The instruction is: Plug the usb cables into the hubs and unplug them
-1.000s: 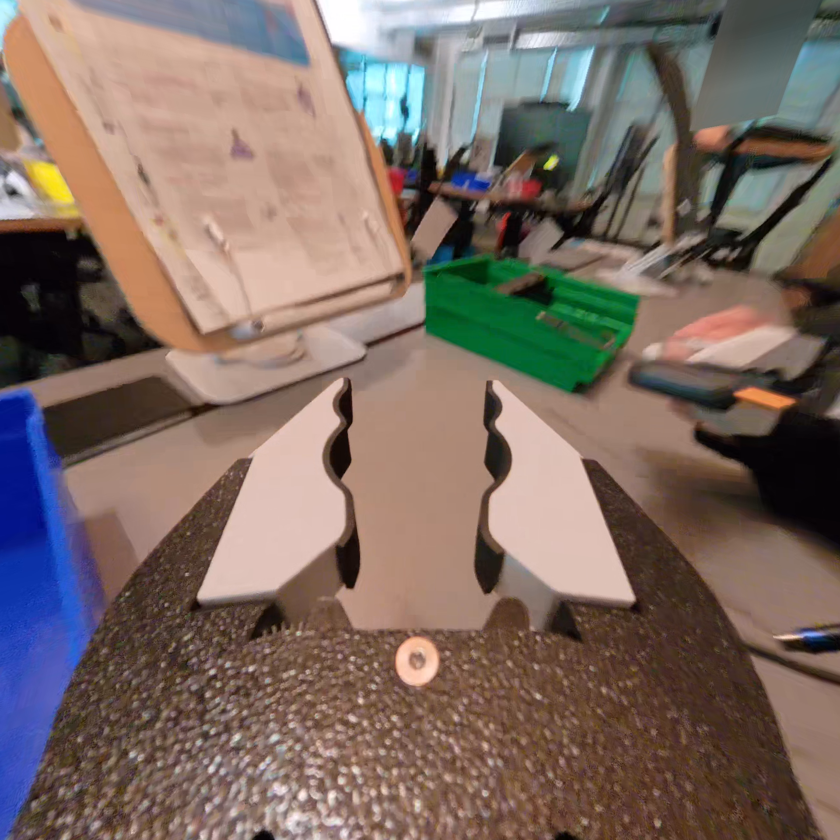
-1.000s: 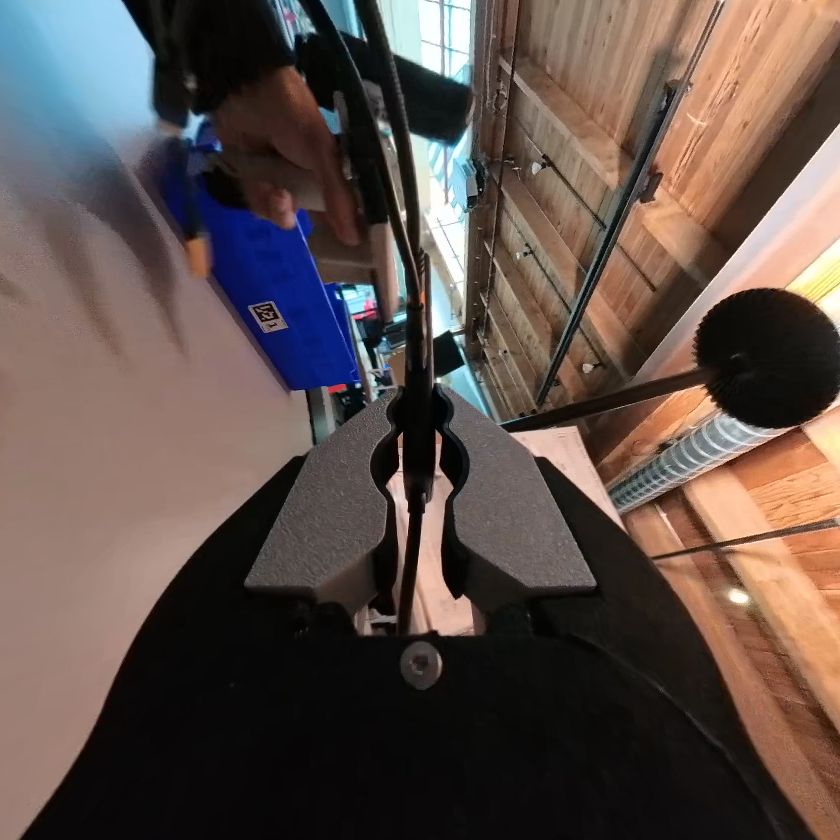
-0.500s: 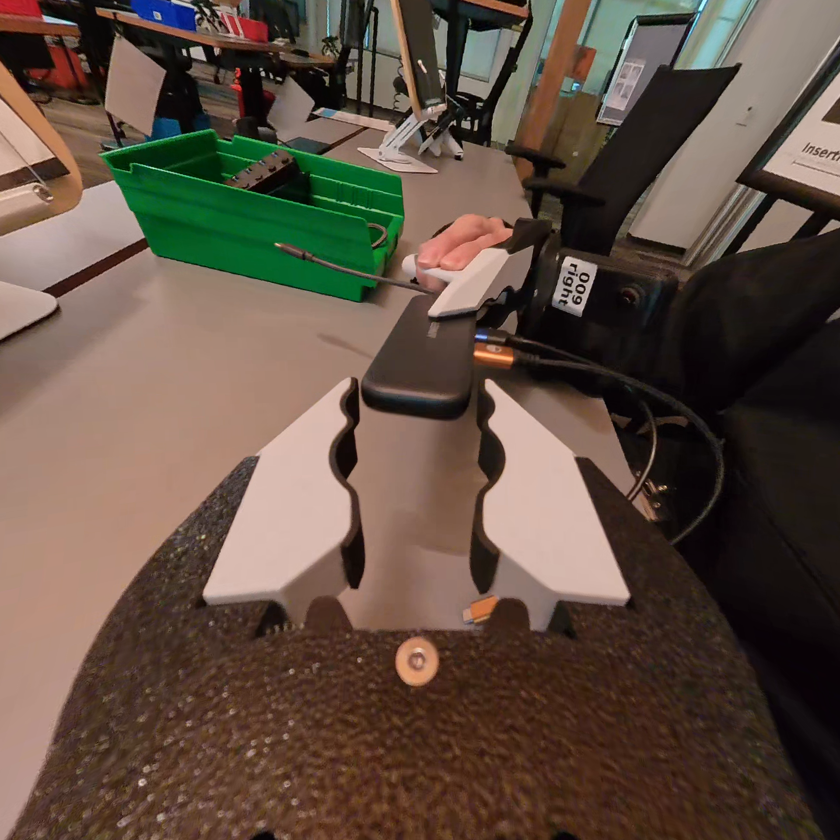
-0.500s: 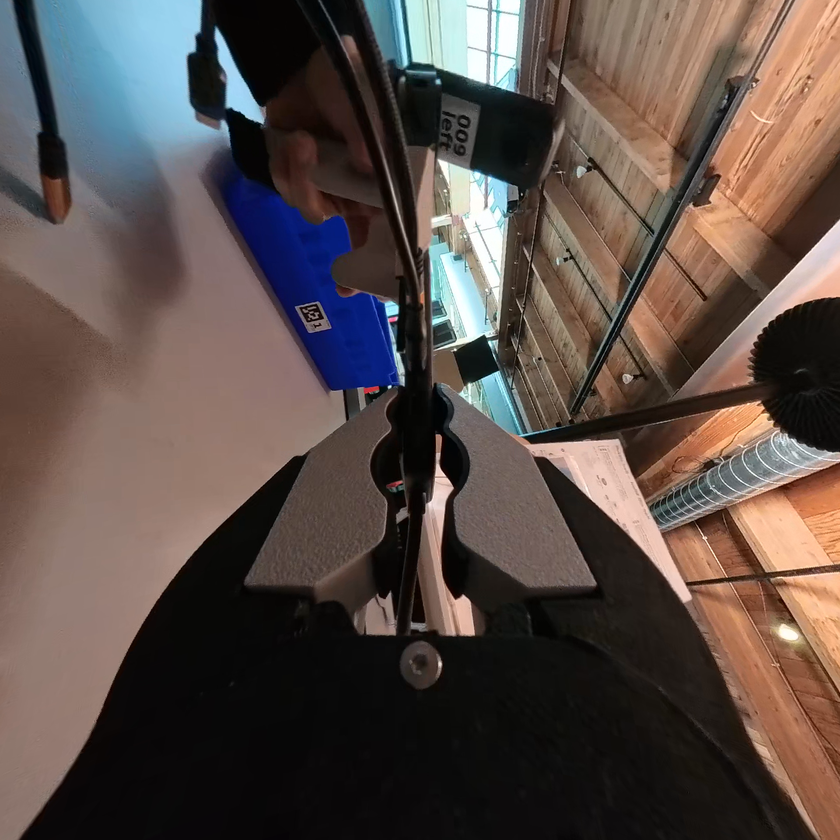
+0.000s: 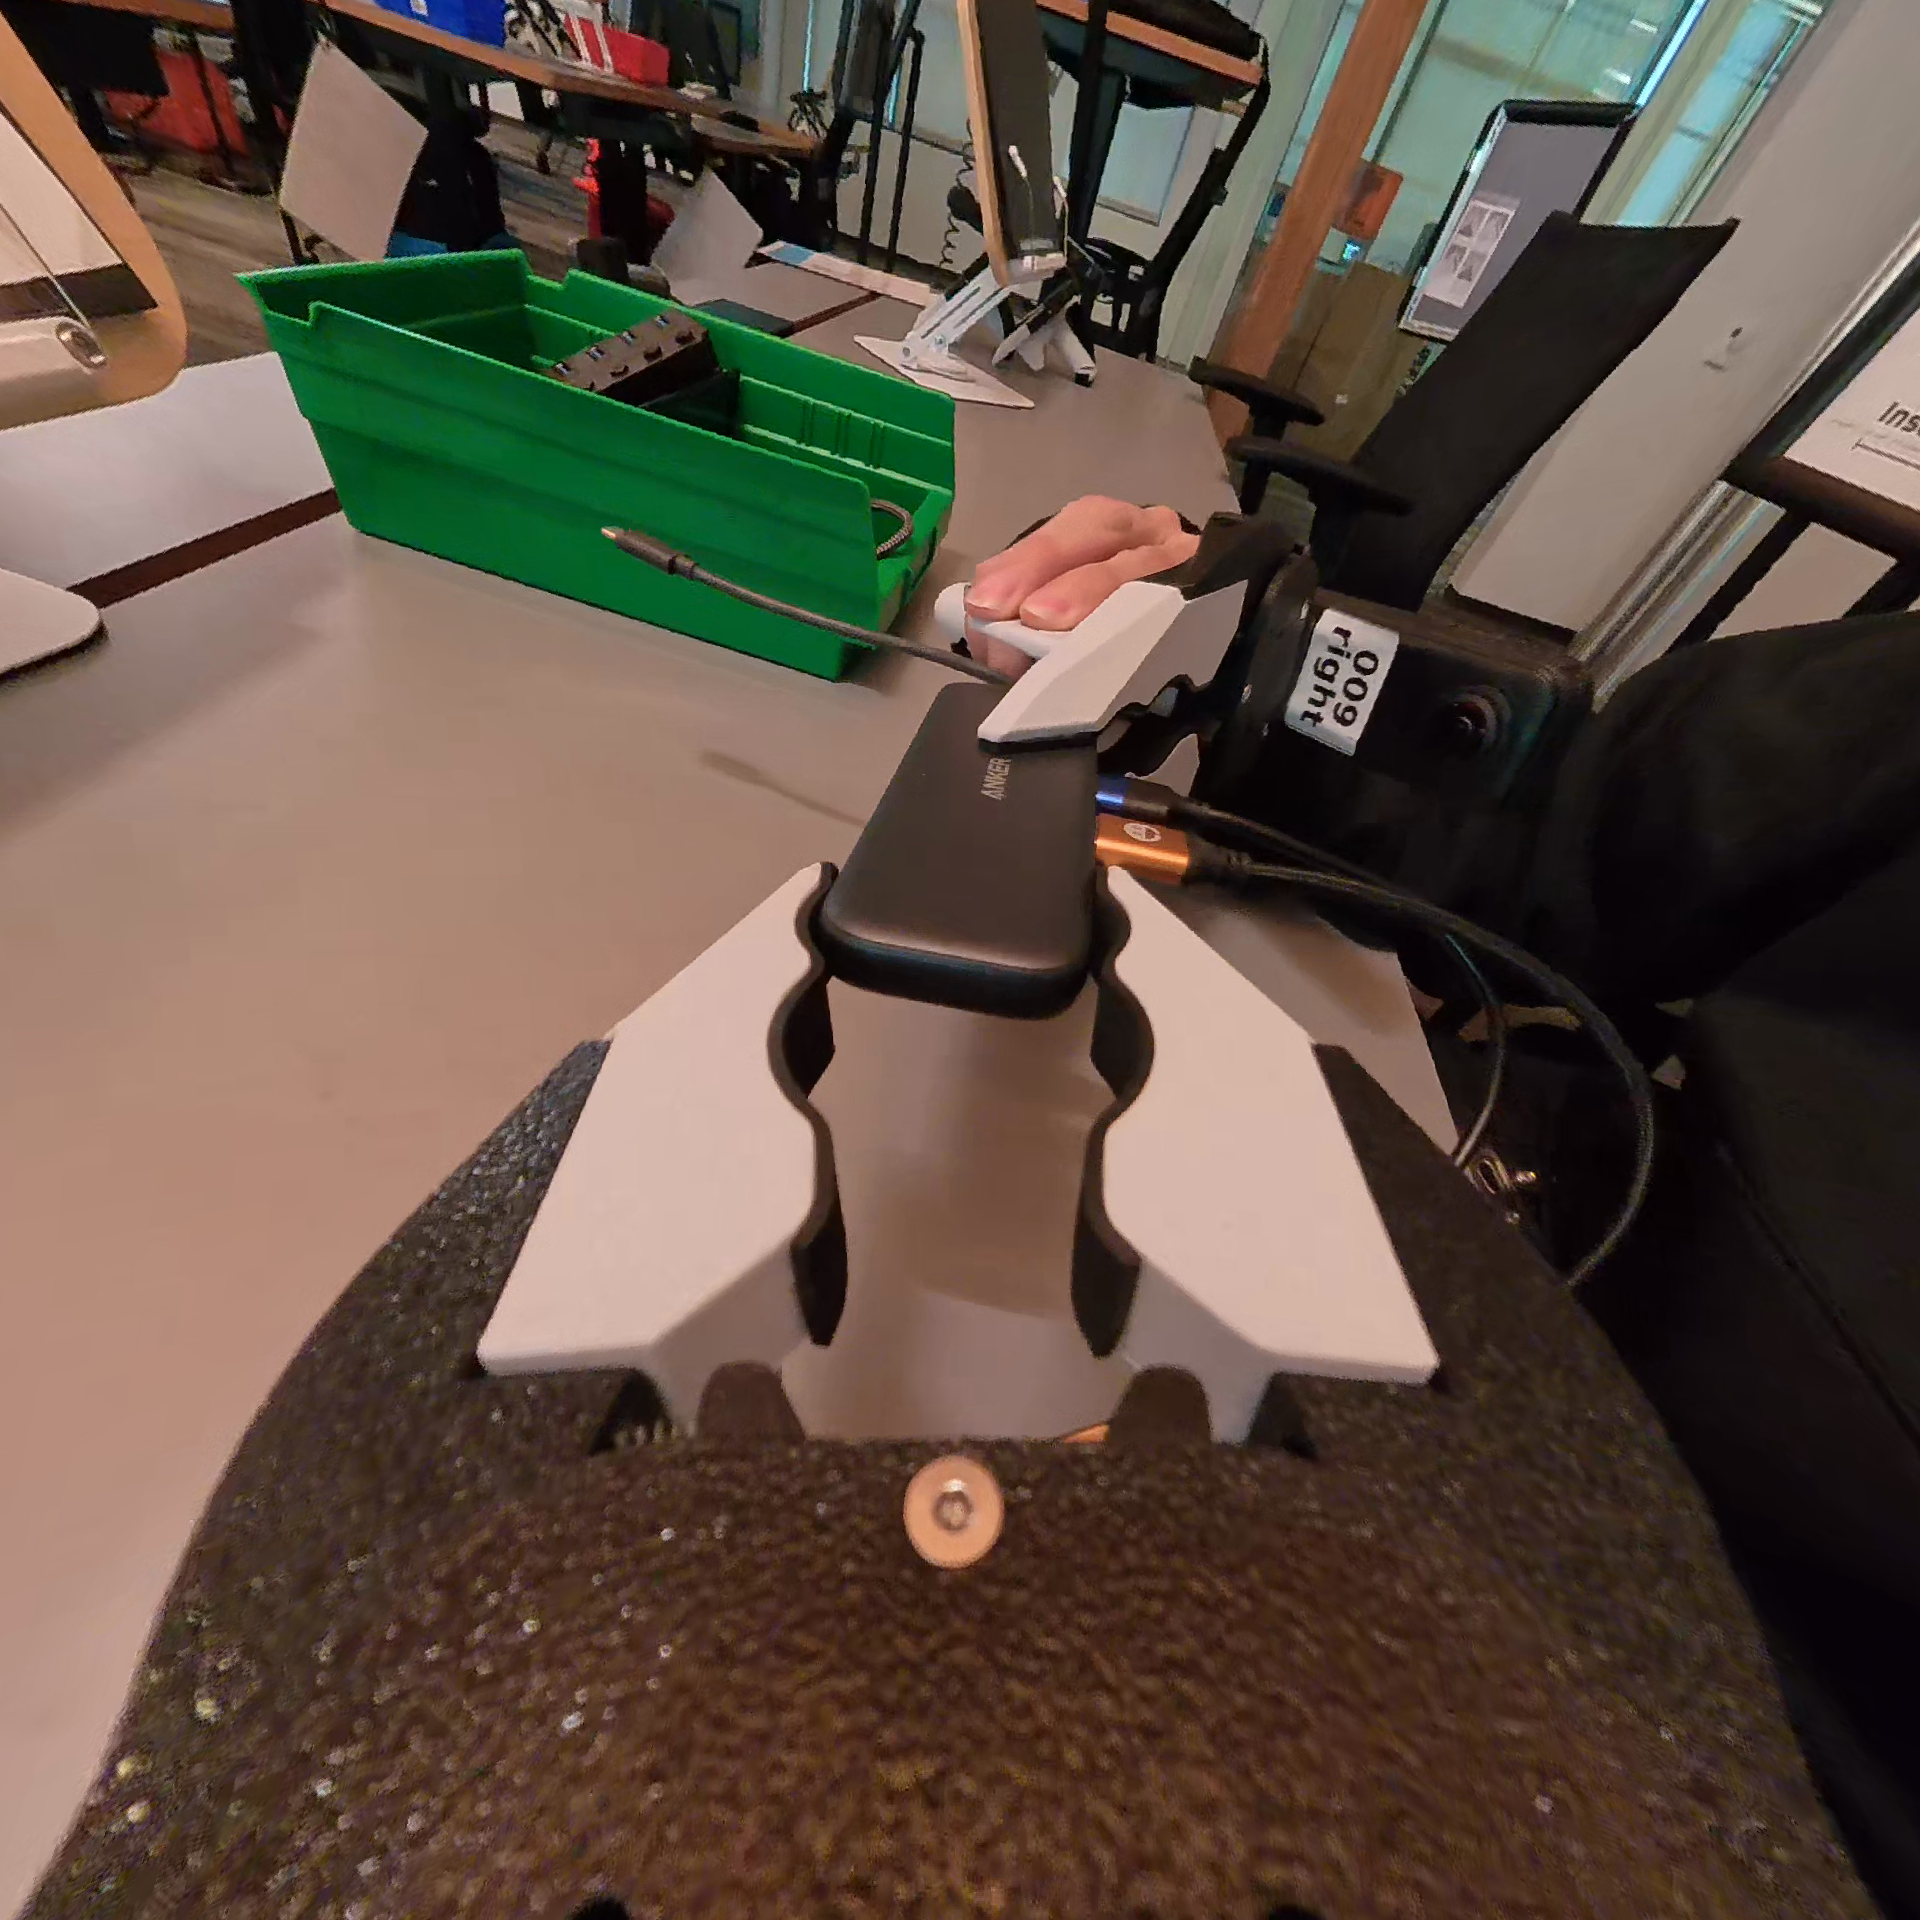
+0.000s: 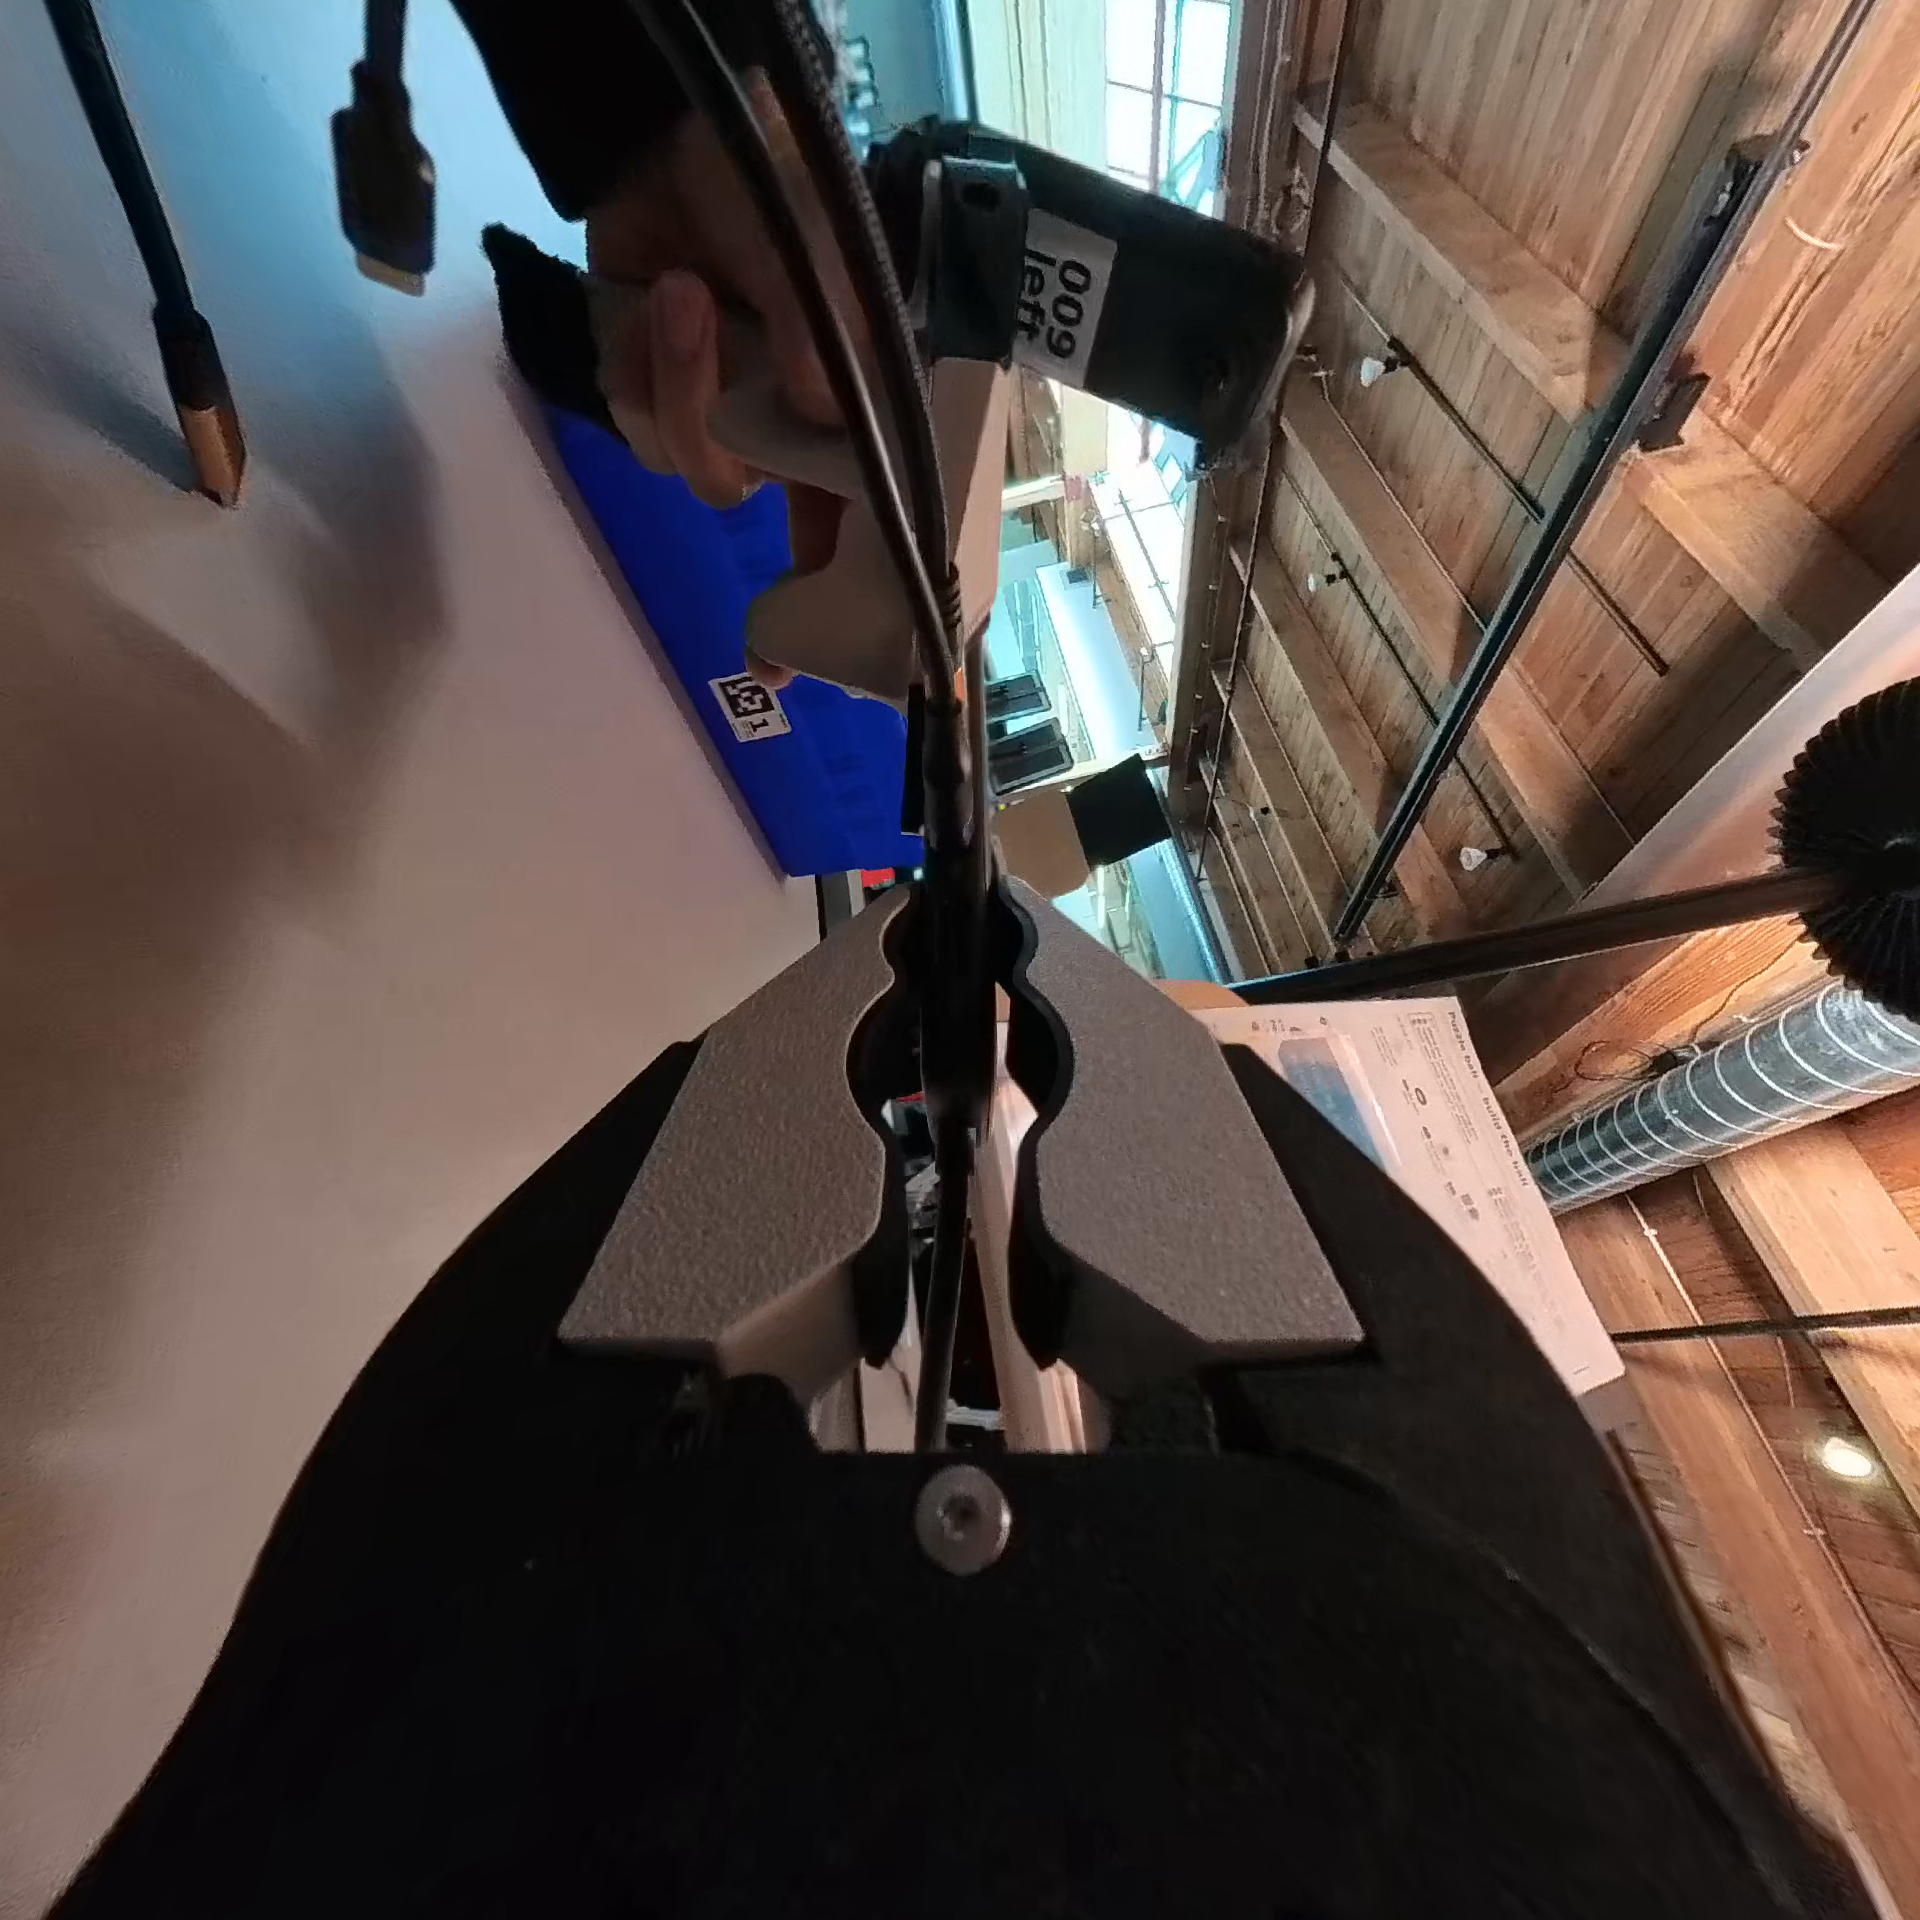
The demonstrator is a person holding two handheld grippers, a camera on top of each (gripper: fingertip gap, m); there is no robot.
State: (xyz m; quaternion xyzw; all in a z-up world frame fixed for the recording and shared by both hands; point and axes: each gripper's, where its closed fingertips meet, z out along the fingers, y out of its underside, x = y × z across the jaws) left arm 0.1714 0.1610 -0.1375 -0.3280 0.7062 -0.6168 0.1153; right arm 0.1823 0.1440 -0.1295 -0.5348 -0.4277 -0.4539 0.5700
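A flat black USB hub (image 5: 977,842) is held above the grey table (image 5: 364,883). Two cables are plugged into its right side, one with a blue plug (image 5: 1127,795) and one with an orange plug (image 5: 1143,847). My left gripper (image 5: 956,914) is open, with the hub's near end between its fingertips. My right gripper (image 6: 956,914) is shut on the hub's far end, and it also shows in the left wrist view (image 5: 1049,707). In the right wrist view the hub (image 6: 951,987) is edge-on between the fingers.
A green bin (image 5: 582,457) at the back holds another black hub (image 5: 634,358), and a grey cable (image 5: 727,592) trails out of it. A blue bin (image 6: 727,644) stands on the table. Two loose cable plugs, one copper (image 6: 208,447) and one black (image 6: 384,218), lie on the table.
My left gripper swung right, away from the clipboard stand, and moved up to the hub until the hub's near end sat between its fingertips. My right gripper stayed shut on the hub.
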